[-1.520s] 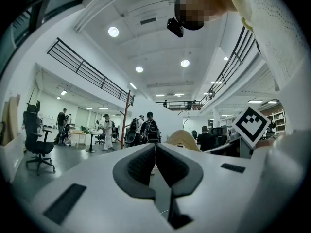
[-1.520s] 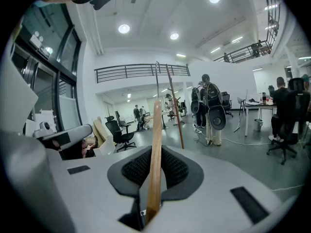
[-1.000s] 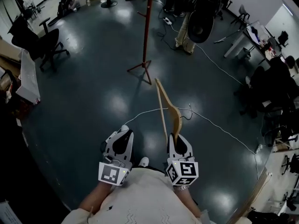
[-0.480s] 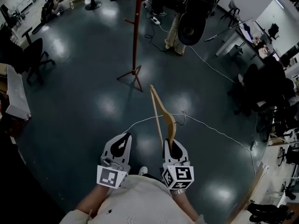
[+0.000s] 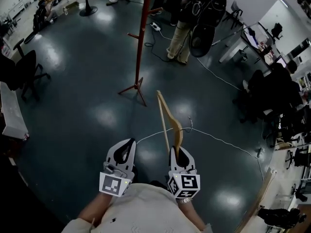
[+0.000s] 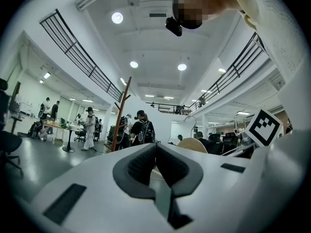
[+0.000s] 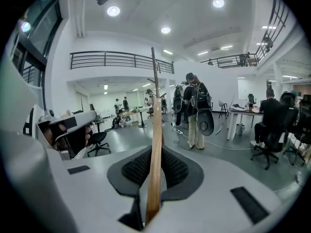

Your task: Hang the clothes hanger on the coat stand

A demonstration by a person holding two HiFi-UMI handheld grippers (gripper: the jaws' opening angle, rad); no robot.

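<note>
**Closer to the coat stand, hanger held out ahead**

Since a second ago the coat stand has drawn nearer in the head view: its splayed feet now sit lower in the frame, and the standing person beside it looms larger, while both grippers keep their places at the bottom edge.

Underneath everything spreads the dark, glossy floor, dotted with reflections of the ceiling lights. On it the reddish-brown stand rises upright, ahead of the grippers and slightly to the left, well apart from them. The person in pale trousers stands just to its right. A black office chair is off at the far left, and a white cable trails across the floor (it passes under the hanger in the head view).

The wooden clothes hanger points forward and up from the right gripper, its far tip aimed toward the stand's feet and its metal hook sticking out to the right. In the right gripper view the jaws pinch the hanger's wooden bar, which runs straight up the middle of the frame in line with the stand's pole.

The left gripper hangs beside it, apart from the hanger. Its jaws are pressed together with nothing between them.
</note>
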